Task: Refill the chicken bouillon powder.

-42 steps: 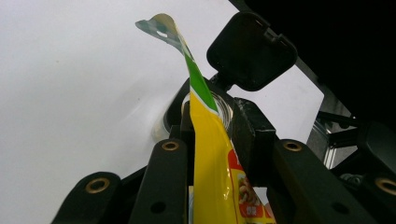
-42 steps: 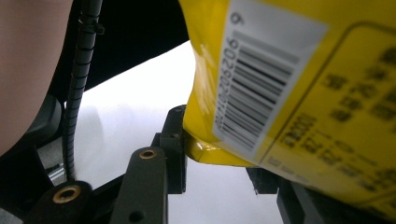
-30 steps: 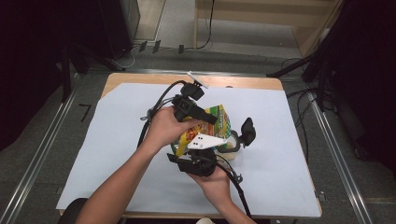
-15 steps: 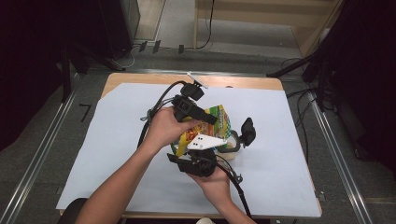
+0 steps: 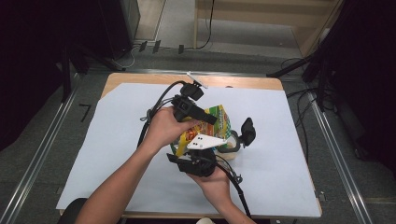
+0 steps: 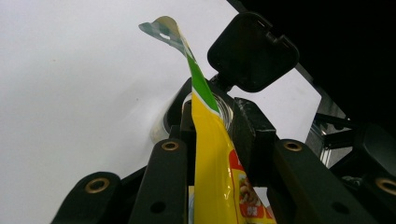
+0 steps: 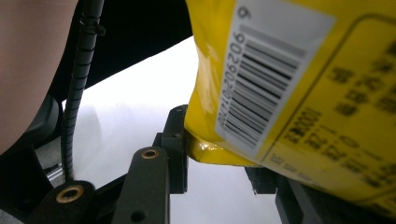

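Hands meet over the middle of the white-covered counter (image 5: 116, 154) in the high view, both working on a yellow snack bag (image 5: 215, 122) with green trim. The left tongs (image 5: 205, 116) lie across the bag's upper part, the left hand (image 5: 166, 128) wrapped around their body. The right tongs (image 5: 198, 151) come in from below, held in the right hand (image 5: 212, 179), with their grey three-cornered plate over the bag's lower edge. Just beside the bag, on its far right, sits a glass jar (image 5: 233, 144) with a black hinged lid (image 5: 247, 131) standing open.

Seen from the left gripper view, the left tongs (image 6: 212, 135) are pressed onto the snack bag (image 6: 210, 172), pinching the thin yellow film between them; the bag's green, torn-looking top corner rises above. Behind it are the jar's mouth (image 6: 223, 105) and the black lid (image 6: 252, 51).

From the right gripper view, the right tongs (image 7: 219, 161) pinch the bag's bottom seam (image 7: 219, 154), the barcode panel looming above. A black cable (image 7: 79, 79) runs down at the left.
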`<state>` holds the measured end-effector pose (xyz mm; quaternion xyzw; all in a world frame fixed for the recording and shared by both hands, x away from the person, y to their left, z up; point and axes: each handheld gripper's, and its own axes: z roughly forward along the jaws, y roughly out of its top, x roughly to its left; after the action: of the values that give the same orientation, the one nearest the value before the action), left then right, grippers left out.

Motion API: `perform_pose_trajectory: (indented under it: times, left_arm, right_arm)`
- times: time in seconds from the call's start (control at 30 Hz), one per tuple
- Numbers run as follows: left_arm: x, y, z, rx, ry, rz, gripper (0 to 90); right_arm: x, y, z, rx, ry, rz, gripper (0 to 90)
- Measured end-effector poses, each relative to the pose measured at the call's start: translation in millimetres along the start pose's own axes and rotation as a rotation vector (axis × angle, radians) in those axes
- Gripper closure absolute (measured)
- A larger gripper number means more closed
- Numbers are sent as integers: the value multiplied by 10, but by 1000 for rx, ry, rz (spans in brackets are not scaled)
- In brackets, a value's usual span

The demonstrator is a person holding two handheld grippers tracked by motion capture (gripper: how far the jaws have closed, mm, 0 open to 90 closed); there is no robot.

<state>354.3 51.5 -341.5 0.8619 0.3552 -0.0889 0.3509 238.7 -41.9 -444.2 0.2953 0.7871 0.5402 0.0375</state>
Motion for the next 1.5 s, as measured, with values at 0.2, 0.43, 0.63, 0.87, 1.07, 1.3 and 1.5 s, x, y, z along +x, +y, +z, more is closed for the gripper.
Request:
perform_pose_trajectory:
  times: [0.2,0.43,0.63,0.87,1.07,1.3,1.5]
  left_arm:
    - [-10,-3,-5,0,8,7,751]
    - [-22,-5,-12,1,24,21,778]
    - [-20,-3,-36,-12,27,18,777]
    - [-44,10,-53,-27,7,18,743]
    - [-18,14,-36,-20,2,9,745]
    - [-12,8,-31,-19,-7,3,706]
    - [-14,10,-25,-23,-7,7,686]
  right_arm:
    - [-6,-5,6,-2,1,-2,665]
    - [5,-8,8,2,-5,-1,670]
    - [19,-3,2,-1,-2,-3,672]
    - [19,27,-15,-18,4,4,673]
    - [6,24,-17,-10,3,9,672]
    - [-8,25,-15,-9,10,21,672]
    - [-34,25,-23,-12,11,29,673]
